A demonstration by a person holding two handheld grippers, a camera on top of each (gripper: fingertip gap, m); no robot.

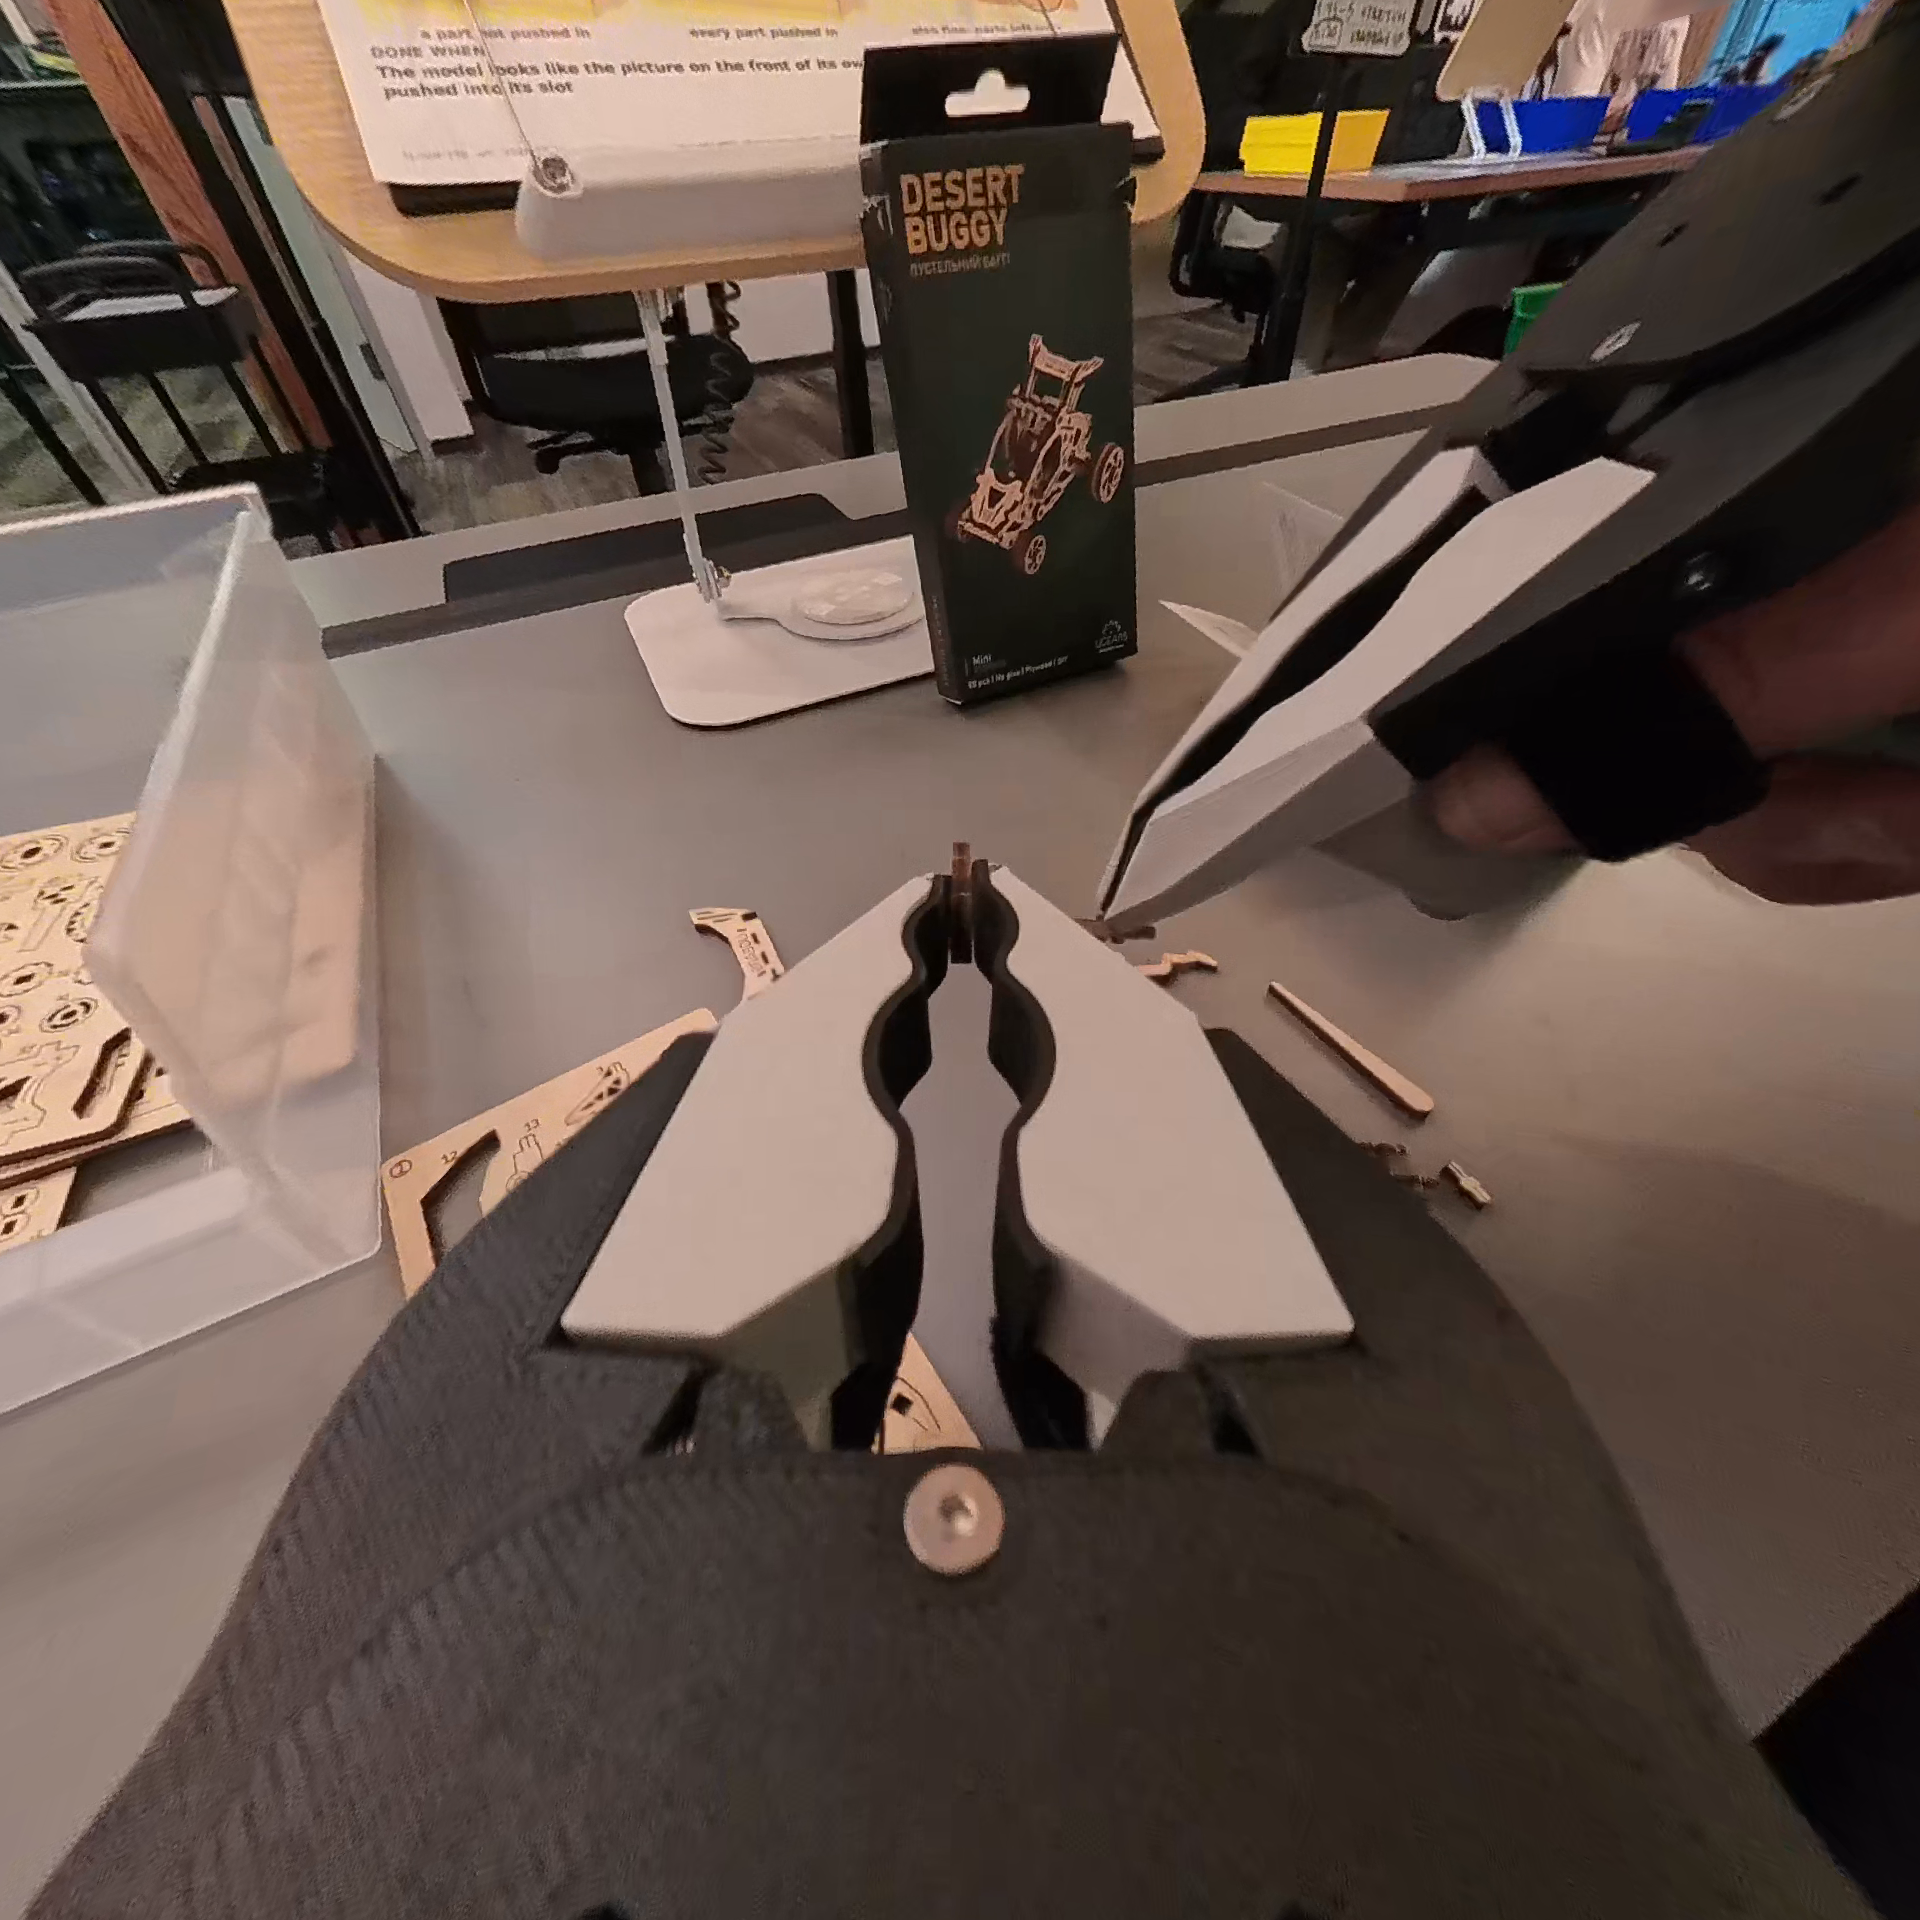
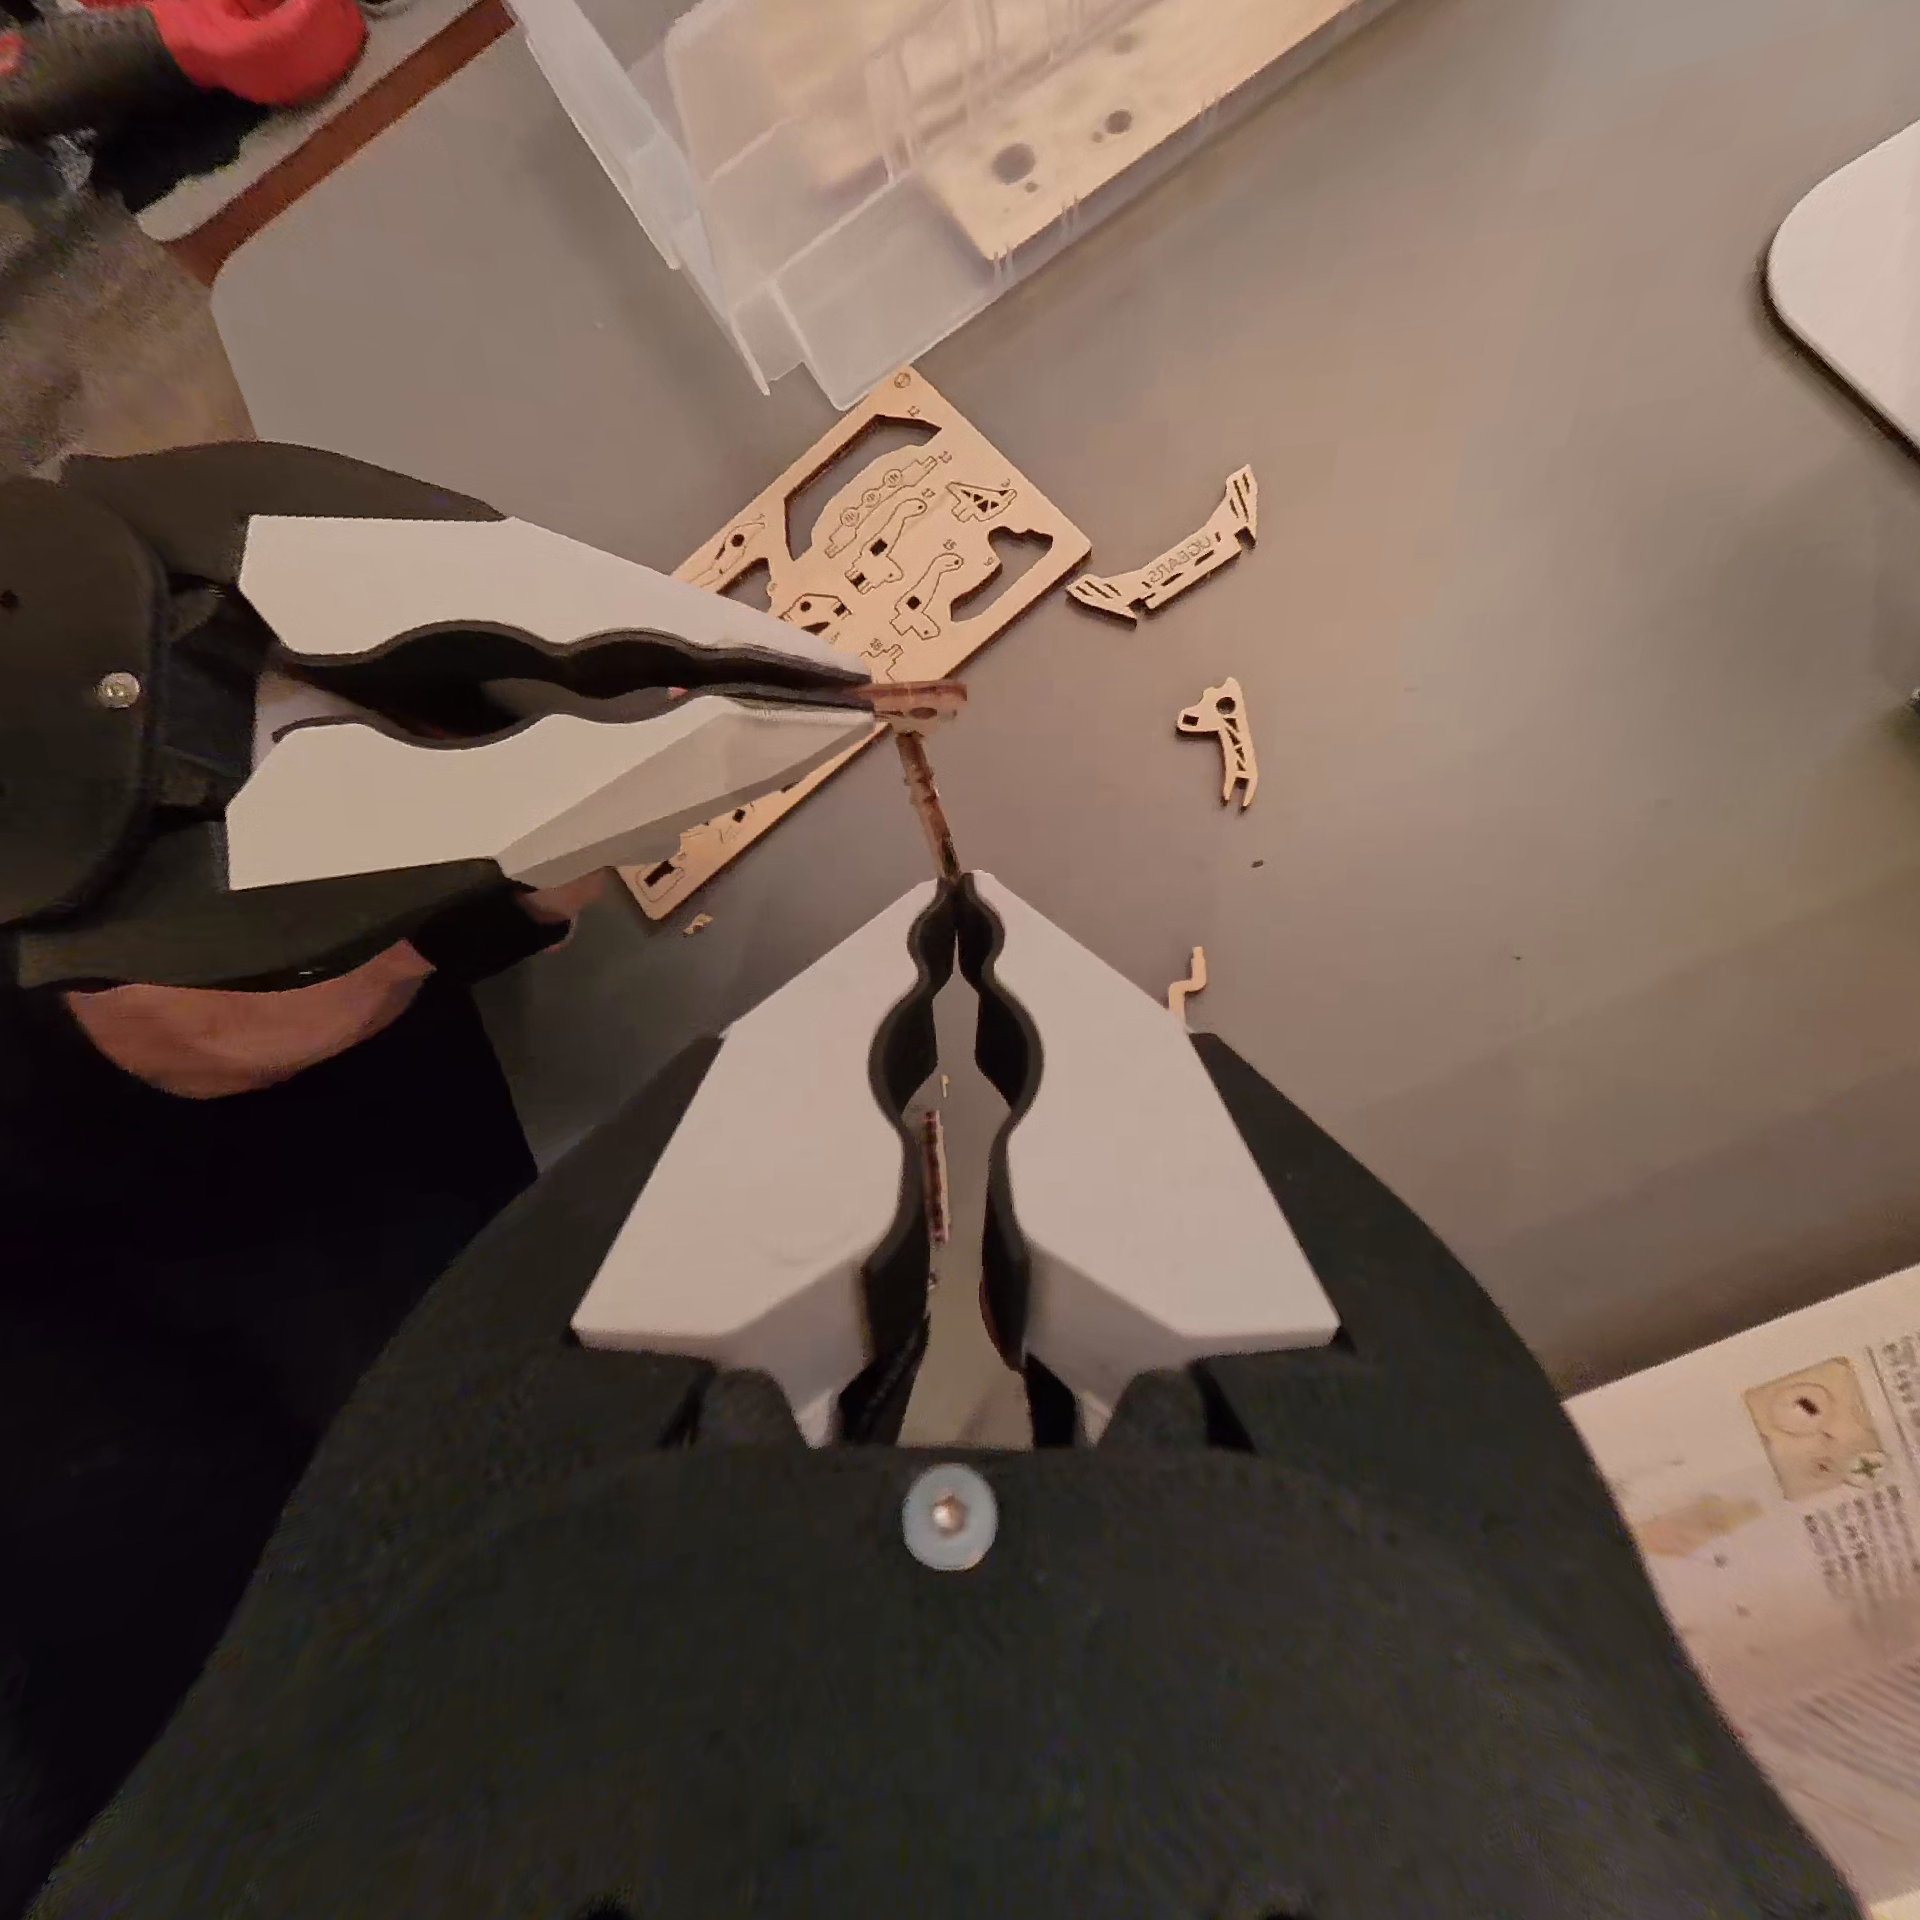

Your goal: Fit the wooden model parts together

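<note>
My left gripper (image 1: 961,902) is shut on a small flat wooden part (image 1: 961,868), seen edge-on between its pads. In the right wrist view this gripper (image 2: 864,694) comes in from the left, and the part (image 2: 925,707) sticks out of its tips, showing a round hole. My right gripper (image 2: 954,885) is shut on a thin wooden strip (image 2: 920,795). The strip's far end reaches the flat part; I cannot tell whether they are joined. In the left wrist view the right gripper (image 1: 1110,914) comes in from the right, tips low over the grey table (image 1: 582,790).
A plywood parts sheet (image 2: 883,520) lies beside a clear plastic box (image 2: 831,208) that holds more sheets. Loose wooden parts (image 2: 1174,566) (image 2: 1226,738) and a wooden stick (image 1: 1351,1049) lie on the table. A dark product box (image 1: 1013,416) and a white lamp base (image 1: 769,644) stand behind. An instruction sheet (image 2: 1787,1507) lies at the right.
</note>
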